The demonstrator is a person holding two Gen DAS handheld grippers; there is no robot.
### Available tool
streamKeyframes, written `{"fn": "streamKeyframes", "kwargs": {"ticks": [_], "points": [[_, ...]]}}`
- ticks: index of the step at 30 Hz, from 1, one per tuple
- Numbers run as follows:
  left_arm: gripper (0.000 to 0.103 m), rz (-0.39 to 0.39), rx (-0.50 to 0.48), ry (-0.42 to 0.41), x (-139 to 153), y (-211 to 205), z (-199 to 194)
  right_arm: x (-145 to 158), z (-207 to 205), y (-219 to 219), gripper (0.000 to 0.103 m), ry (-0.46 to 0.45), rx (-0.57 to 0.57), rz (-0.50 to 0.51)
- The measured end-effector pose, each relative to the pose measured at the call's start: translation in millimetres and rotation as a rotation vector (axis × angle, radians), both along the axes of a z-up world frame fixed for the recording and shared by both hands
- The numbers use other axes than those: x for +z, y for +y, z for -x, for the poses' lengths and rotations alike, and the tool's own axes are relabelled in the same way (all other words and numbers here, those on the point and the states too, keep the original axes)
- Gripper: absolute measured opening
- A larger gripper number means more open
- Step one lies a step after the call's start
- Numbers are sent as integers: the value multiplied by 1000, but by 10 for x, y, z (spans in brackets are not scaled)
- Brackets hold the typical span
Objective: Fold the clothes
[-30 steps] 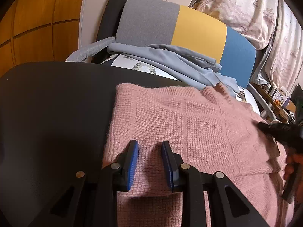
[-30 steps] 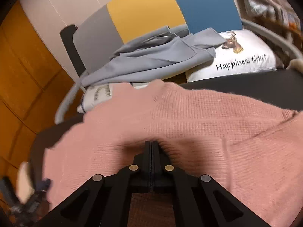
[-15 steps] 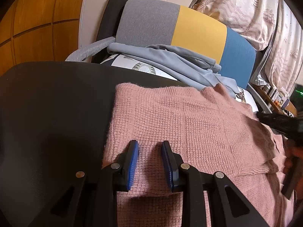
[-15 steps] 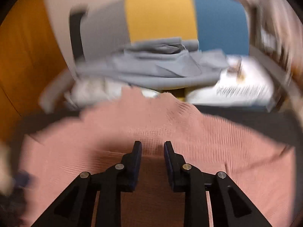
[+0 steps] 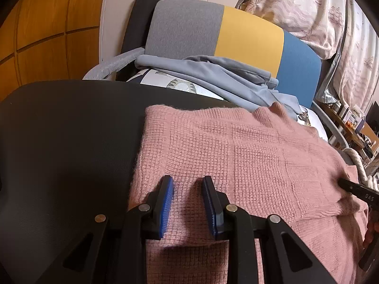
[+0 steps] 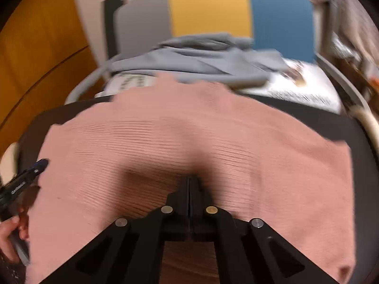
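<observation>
- The pink knit sweater lies spread on a dark table, its far edge near the table's back rim; a folded layer sits on top, with its lower edge running across in front of the left gripper.
- The left gripper hovers low over the sweater's left part, its blue-padded jaws parted by a narrow gap with nothing between them; the knit shows through the gap. It looks placed there to weigh down or be ready to pinch that side while the other hand works.
- The right gripper has its jaws pressed together; a pucker and shadow in the knit radiate from the tips, so I judge it is pinching a fold of the sweater, though blur hides the contact itself.
- In the left wrist view the right gripper's tip appears at the sweater's right edge, so the two tools are well apart across the garment.
- Likely step: drawing the right side over for the next fold. A single pinch on loose knit may stretch or slip.
- Behind the table, a chair with a grey, yellow and blue back holds a grey garment on a printed cushion, seemingly waiting.
</observation>
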State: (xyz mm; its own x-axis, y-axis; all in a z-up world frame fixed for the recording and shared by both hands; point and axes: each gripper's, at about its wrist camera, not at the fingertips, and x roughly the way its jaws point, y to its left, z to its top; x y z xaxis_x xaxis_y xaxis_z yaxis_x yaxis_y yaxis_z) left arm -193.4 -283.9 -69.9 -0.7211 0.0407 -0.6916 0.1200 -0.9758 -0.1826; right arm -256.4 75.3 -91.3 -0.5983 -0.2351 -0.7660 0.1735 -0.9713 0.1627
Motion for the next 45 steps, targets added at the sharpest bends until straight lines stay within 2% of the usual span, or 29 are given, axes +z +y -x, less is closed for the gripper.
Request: {"fn": "streamKeyframes", "kwargs": {"ticks": [4, 7, 8, 10, 12, 13, 15, 17, 18, 20, 22, 23, 25, 27, 30, 36, 38, 39, 41, 44, 45], "points": [[27, 1, -1, -1, 0, -7, 5, -73, 23, 265, 0, -17, -54, 91], [27, -5, -2, 1, 1, -17, 2, 28, 21, 113, 0, -18, -31, 3], [27, -7, -2, 1, 0, -20, 1, 108, -3, 79, 0, -6, -26, 7], [27, -4, -2, 1, 0, -19, 3, 316, -61, 6, 12, 66, 10, 53], [27, -5, -2, 2, -1, -19, 5, 438, 22, -202, 16, 119, 75, -4], [27, -6, -2, 2, -2, -19, 5, 451, 133, -331, 16, 114, 110, -32], [27, -7, -3, 2, -3, -20, 6, 346, 338, -451, 16, 40, 139, -11], [27, -22, -4, 4, -8, -39, 5, 111, 577, -438, 13, -58, 107, -53], [27, -24, -4, 5, -9, -43, 5, 55, 634, -328, 12, -48, 88, -31], [27, -25, -5, 6, -12, -42, 1, 42, 652, -113, 1, -29, -15, -71], [27, -26, -5, 7, -15, -42, -4, 47, 620, 104, 0, -22, -99, -78], [27, -26, -5, 8, -15, -43, -4, 93, 556, 130, 1, -10, -104, -76], [27, -25, -5, 7, -15, -45, 2, 231, 381, 121, 20, 45, -86, -64], [27, -21, -5, 6, -12, -36, 3, 308, 194, -25, 24, 76, -17, -26], [27, -28, -6, 6, -10, -50, 6, 321, -46, -312, 24, 73, 111, 45], [27, -39, -8, 6, -16, -58, 6, 96, -90, -6, 18, 24, 38, -29], [27, -41, -8, 6, -16, -58, 3, 24, -105, 110, 11, 9, 12, -49], [27, -41, -9, 6, -15, -56, 1, -1, -114, 233, 0, 8, -7, -39], [27, -39, -10, 6, -15, -56, 4, -48, -123, 422, 0, -6, -36, 48], [27, -39, -11, 6, -14, -64, 10, 40, -145, 477, 0, -37, -63, 112], [27, -41, -10, 6, -15, -68, 11, 125, -212, 468, 6, -19, -72, 133]]}}
